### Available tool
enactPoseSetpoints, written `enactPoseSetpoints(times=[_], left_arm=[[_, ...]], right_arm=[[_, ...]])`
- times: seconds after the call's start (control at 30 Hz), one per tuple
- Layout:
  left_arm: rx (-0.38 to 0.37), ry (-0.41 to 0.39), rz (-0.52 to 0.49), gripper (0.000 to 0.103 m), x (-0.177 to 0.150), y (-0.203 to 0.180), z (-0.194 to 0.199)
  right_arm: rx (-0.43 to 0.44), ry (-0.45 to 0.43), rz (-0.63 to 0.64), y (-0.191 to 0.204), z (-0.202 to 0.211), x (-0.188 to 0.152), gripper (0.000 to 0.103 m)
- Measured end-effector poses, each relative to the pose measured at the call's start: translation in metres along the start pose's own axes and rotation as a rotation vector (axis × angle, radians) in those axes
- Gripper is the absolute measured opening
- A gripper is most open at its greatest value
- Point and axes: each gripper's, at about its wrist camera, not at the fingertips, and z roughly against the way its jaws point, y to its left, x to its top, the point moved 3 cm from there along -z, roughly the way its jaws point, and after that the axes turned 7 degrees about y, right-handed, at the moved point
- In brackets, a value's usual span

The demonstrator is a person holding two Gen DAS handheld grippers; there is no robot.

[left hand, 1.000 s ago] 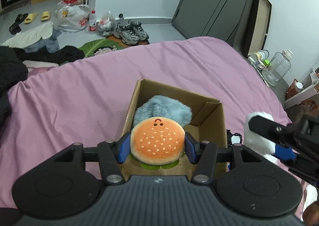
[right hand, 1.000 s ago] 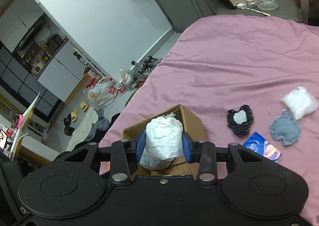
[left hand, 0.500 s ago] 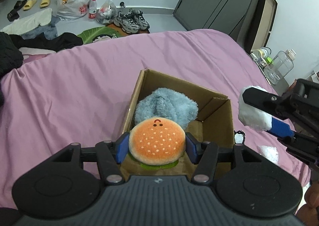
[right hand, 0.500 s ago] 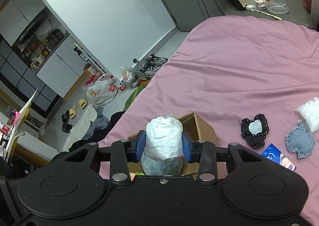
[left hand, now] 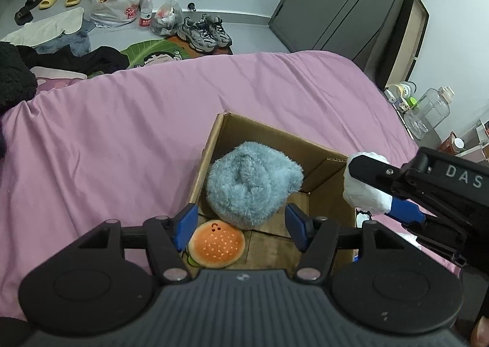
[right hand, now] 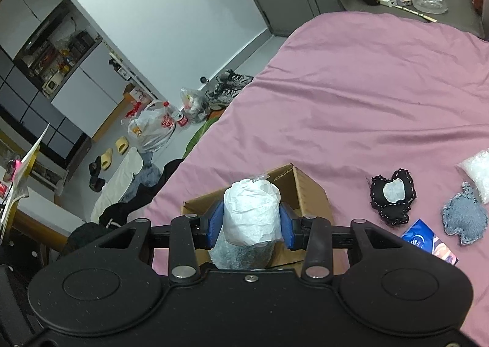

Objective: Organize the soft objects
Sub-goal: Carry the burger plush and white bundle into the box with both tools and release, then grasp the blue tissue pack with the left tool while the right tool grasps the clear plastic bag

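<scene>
Left gripper point(left hand: 240, 226) hangs over cardboard box point(left hand: 324, 163), fingers spread, empty; right gripper point(right hand: 251, 226) at 3 o'clock, clamped on white bundle point(right hand: 252, 212); half a second back left clenched burger plush point(left hand: 216, 247), now dropped in box at 6 o'clock, touching fluffy blue plush point(left hand: 252, 185); burger orange, seeded, tiny face.

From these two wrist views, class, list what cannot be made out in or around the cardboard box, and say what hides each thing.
- Cardboard box floor, near side: left wrist view, covered by the left hand-held gripper body.
- Burger plush lower edge: same view, same cause.
- White wrapped bundle underside: right wrist view, hidden behind the right hand-held gripper.
- Box interior: right wrist view, blocked by the bundle.
- Blue packet print: too small to read.
</scene>
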Motion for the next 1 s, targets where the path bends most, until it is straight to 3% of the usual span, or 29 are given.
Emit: enactPoseSetpoints(times=[0.13, 0.43, 0.67, 0.83, 1.0], left_arm=[[0.006, -0.003, 0.003, 0.062, 0.000, -0.001, 0.000], [0.031, -0.036, -0.035, 0.074, -0.001, -0.014, 0.003], [0.033, -0.049, -0.105, 0.074, -0.002, -0.042, 0.007], [0.020, -0.077, -0.173, 0.074, -0.003, -0.073, 0.014], [0.010, -0.086, -0.233, 0.074, -0.009, -0.105, 0.015]], right_arm=[[-0.002, -0.010, 0.020, 0.000, 0.003, 0.003, 0.058], [-0.034, -0.043, 0.016, -0.034, 0.035, 0.006, 0.060], [-0.048, -0.062, 0.017, -0.068, 0.057, 0.014, 0.062], [-0.053, -0.078, 0.021, -0.097, 0.070, 0.019, 0.071], [-0.040, -0.108, -0.037, -0.132, 0.078, 0.022, 0.072]])
